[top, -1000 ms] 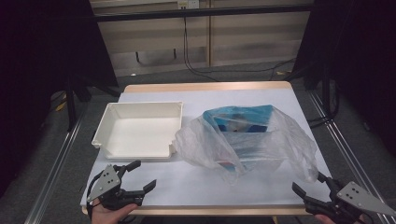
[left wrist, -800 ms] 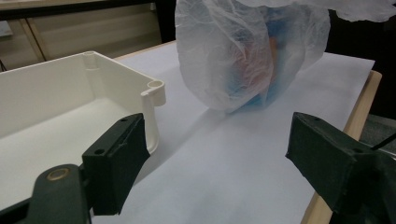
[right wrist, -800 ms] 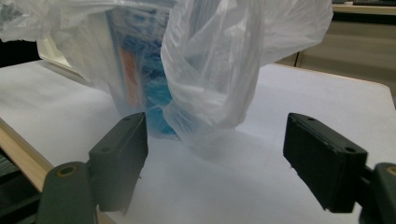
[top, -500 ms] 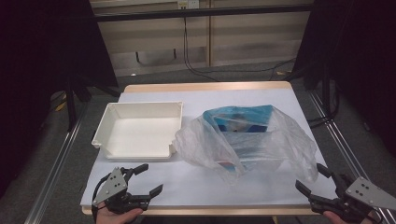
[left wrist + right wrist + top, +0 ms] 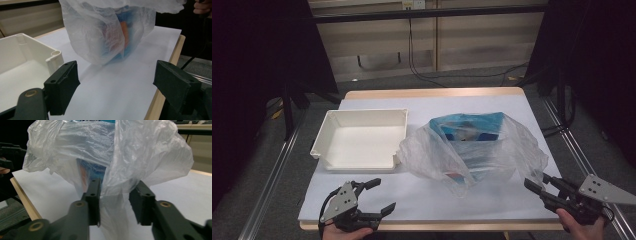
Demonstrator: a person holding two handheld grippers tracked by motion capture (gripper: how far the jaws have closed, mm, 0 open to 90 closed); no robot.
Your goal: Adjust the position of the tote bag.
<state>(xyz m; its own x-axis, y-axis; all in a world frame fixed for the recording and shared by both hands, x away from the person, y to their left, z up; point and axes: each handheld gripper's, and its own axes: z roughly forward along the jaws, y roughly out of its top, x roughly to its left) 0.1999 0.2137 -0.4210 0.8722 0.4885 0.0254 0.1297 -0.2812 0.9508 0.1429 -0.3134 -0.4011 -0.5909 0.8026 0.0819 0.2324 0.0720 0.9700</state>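
Observation:
A clear plastic bag (image 5: 472,150) with a blue box (image 5: 474,125) inside lies on the right half of the white-covered table (image 5: 427,200). My right gripper (image 5: 544,186) is at the bag's near right corner. In the right gripper view a hanging fold of the bag (image 5: 140,157) sits between the jaws of my right gripper (image 5: 114,195); they have just been closing, a gap still shows and the film is not pinched flat. My left gripper (image 5: 379,197) stands open over the table's front left, empty, with the bag (image 5: 105,32) ahead of my left gripper (image 5: 115,82).
An empty white tray (image 5: 362,142) sits left of the bag, its corner (image 5: 53,56) close by the left jaw. The table's wooden front edge (image 5: 437,226) runs just under both hands. Dark floor and metal rails (image 5: 267,185) flank the table.
The right gripper's jaws have narrowed around the bag's near fold and the hand has lifted a little. The left gripper has drifted slightly right, still open.

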